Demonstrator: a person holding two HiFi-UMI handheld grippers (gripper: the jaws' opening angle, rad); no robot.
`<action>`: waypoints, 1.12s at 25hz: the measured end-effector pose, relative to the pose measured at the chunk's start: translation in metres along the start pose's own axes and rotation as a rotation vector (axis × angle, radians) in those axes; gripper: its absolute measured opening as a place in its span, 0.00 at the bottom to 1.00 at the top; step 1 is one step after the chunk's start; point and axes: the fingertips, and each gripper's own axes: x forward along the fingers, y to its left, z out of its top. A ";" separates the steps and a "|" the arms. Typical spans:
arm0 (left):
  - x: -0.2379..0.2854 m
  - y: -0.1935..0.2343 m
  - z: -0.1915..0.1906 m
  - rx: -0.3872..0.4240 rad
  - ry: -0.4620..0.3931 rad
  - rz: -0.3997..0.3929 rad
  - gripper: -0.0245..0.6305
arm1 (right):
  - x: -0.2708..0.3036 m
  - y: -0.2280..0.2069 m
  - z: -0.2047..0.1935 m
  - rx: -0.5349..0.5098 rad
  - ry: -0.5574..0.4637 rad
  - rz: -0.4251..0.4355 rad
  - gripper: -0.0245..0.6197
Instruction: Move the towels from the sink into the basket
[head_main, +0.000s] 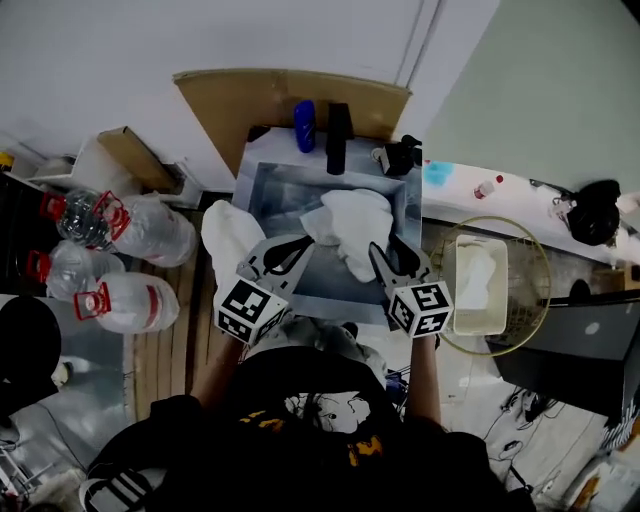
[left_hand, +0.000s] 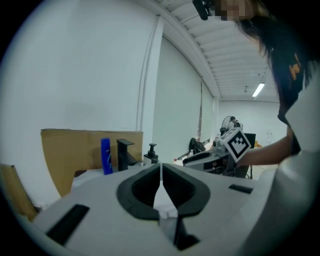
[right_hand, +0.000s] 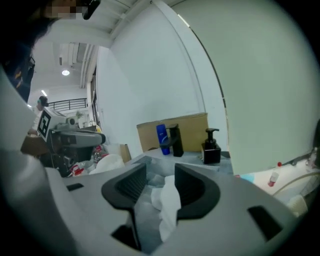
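A grey sink (head_main: 262, 190) lies straight ahead with a crumpled white towel (head_main: 350, 222) in it. A second white towel (head_main: 228, 236) hangs over the sink's left rim. My left gripper (head_main: 305, 240) hovers at the sink's front left, its jaws meeting at the tips (left_hand: 161, 170); I see nothing clamped in them. My right gripper (head_main: 378, 250) is at the front right, jaws apart (right_hand: 160, 175). The towel (right_hand: 167, 202) shows in that gap, against the right jaw and apart from the left one. The round wire basket (head_main: 535, 262) stands to the right of the sink.
A white tray-like thing (head_main: 480, 285) with white cloth sits inside the basket. A blue bottle (head_main: 304, 125), black tap (head_main: 338, 137) and black soap pump (head_main: 400, 156) line the sink's back. Water jugs (head_main: 130, 228) stand at left, a laptop (head_main: 590, 350) at right.
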 end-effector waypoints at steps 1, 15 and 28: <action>-0.008 0.008 -0.004 -0.011 0.001 0.011 0.07 | 0.012 0.005 -0.005 -0.006 0.022 0.008 0.32; -0.055 0.089 -0.037 -0.100 0.010 0.111 0.07 | 0.164 0.003 -0.134 -0.250 0.516 -0.043 0.60; -0.067 0.114 -0.052 -0.178 0.005 0.172 0.07 | 0.204 -0.040 -0.187 -0.477 0.741 -0.153 0.63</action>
